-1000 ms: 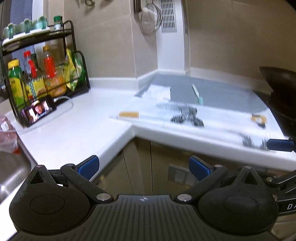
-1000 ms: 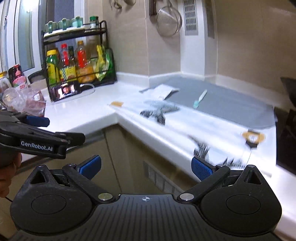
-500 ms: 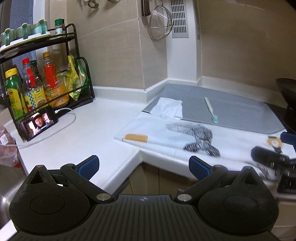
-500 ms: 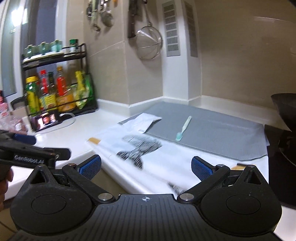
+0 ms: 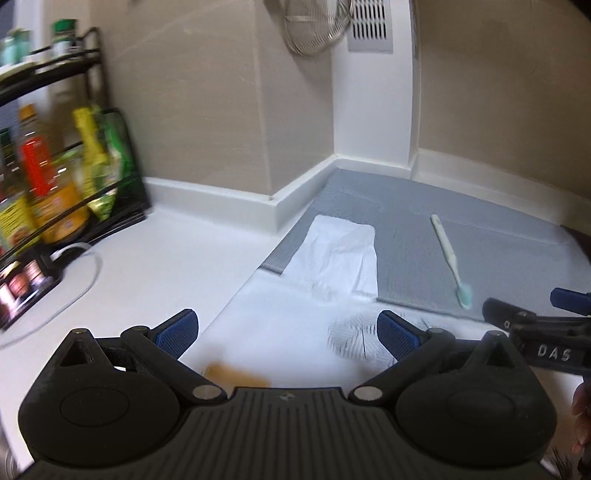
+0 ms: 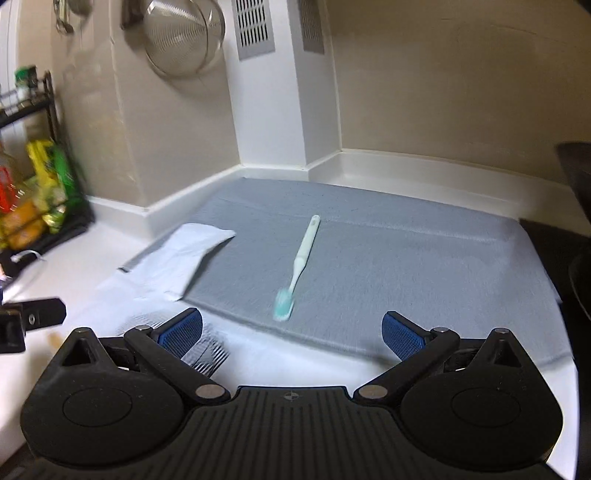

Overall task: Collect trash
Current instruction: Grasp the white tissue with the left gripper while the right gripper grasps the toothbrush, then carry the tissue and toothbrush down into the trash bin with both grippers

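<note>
A crumpled white tissue lies across the near left edge of a grey mat; it also shows in the right wrist view. A pale green toothbrush lies on the mat, seen in the right wrist view too. A black-striped scrap and an orange-brown piece lie on white paper just ahead of my left gripper, which is open and empty. My right gripper is open and empty, just short of the toothbrush head.
A black rack with bottles and packets stands at the left, a phone and white cable before it. A strainer hangs on the wall. A dark pan sits at the right. The right gripper shows in the left view.
Both grippers have moved forward over the counter, closer to the mat, tissue and toothbrush. Both stay open and empty.
</note>
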Motion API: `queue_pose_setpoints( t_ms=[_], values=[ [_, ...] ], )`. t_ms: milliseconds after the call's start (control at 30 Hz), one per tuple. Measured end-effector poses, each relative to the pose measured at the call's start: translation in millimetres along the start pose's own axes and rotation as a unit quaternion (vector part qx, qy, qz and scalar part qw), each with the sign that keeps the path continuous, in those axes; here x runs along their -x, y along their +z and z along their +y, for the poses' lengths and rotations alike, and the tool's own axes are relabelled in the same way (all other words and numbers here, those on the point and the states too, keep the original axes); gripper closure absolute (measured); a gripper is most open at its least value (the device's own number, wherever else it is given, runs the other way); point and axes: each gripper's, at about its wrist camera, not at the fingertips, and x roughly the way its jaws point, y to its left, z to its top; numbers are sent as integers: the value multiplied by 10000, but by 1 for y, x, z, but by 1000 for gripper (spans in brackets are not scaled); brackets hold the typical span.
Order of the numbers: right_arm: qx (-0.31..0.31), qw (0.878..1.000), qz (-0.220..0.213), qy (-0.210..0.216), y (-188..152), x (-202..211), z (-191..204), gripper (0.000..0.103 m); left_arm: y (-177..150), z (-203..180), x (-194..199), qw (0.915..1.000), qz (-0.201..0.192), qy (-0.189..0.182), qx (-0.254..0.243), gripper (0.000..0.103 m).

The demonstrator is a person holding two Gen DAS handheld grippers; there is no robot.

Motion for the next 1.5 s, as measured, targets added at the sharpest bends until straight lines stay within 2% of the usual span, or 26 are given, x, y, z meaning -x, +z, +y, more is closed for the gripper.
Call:
queue_pose_setpoints(
  t_ms=[267,367,467,567,700,867,967,1000,1033,1067,1100,1133,1167,1267,1500],
  values=[
    [-45,9986,531,6,13,-74,-3,0,33,-21,-81,9986,338,-416,-11,0],
    [-58,9984,557,-92,19,-92,-3,0,40,-29,-107,9966,484,-667,-68,0],
    [340,9969,589,-397,20,-108,5,0,45,-41,-133,9969,573,-497,-185,0],
    [335,9970,587,-370,21,-111,4,0,43,-48,-160,9945,916,-385,-318,0],
    [343,9970,580,-369,22,-113,4,0,40,-41,-169,9960,768,-454,25,0],
    [345,9970,570,-383,24,-118,6,0,36,-40,-170,9971,594,-476,78,0],
    [328,9972,553,-375,23,-116,6,2,39,-42,-168,9969,678,-382,64,2],
    [324,9976,476,-389,23,-113,6,18,40,-43,-163,9972,694,-272,74,6],
    [353,9980,362,-381,22,-109,7,31,41,-44,-160,9975,675,-189,67,20],
    [425,9980,300,-357,21,-106,9,55,43,-44,-155,9976,675,-173,29,40],
    [496,9978,277,-336,20,-105,11,72,44,-45,-151,9972,720,-203,3,51],
    [544,9977,266,-297,20,-104,12,80,45,-45,-148,9969,765,-205,-6,75],
    [550,9977,263,-284,19,-102,13,94,46,-44,-145,9969,770,-163,-30,91],
    [375,9988,284,-158,17,-95,9,96,46,-43,-127,9987,469,-18,-188,100],
    [275,9996,2,-10,17,-52,7,96,42,-38,-74,9995,-2,35,-307,101]
  ],
)
